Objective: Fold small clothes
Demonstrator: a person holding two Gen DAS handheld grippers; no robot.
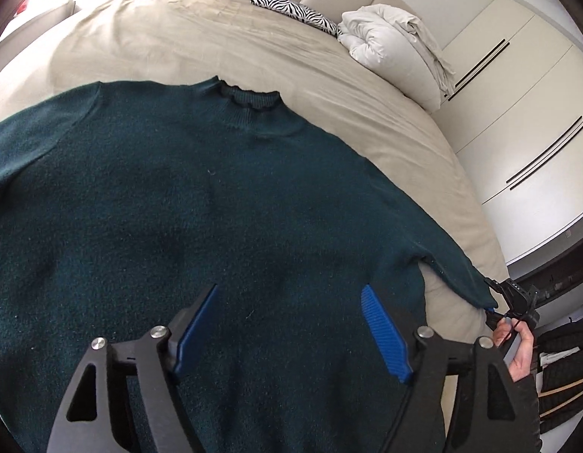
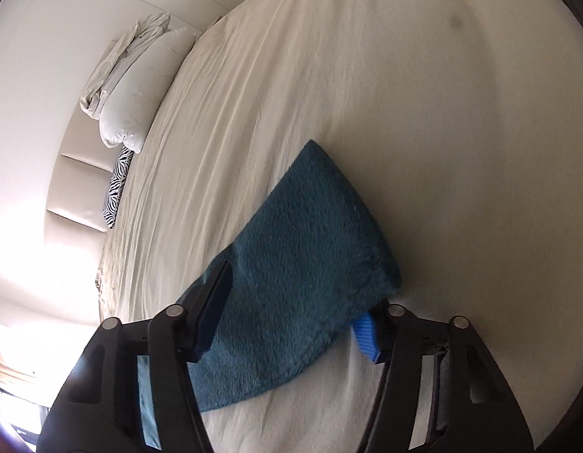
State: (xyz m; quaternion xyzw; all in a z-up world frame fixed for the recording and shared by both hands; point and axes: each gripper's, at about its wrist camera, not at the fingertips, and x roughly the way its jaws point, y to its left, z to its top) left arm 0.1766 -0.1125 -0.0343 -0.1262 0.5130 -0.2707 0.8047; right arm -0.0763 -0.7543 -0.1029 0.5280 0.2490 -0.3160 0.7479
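A dark teal knit sweater (image 1: 185,204) lies flat on the beige bed sheet (image 1: 223,34), collar away from me. My left gripper (image 1: 291,302) is open and empty, hovering over the sweater's lower body. In the right wrist view the right sleeve end (image 2: 302,264) lies on the sheet between the blue pads of my right gripper (image 2: 295,302), which is open with its fingers on either side of the cuff. The right gripper also shows in the left wrist view (image 1: 514,302) at the sleeve's tip, held by a hand.
A white pillow with a folded sheet (image 1: 397,49) and a zebra-print cushion (image 1: 295,11) lie at the head of the bed. White wardrobe doors (image 1: 525,120) stand to the right. Bare sheet lies beyond the sweater.
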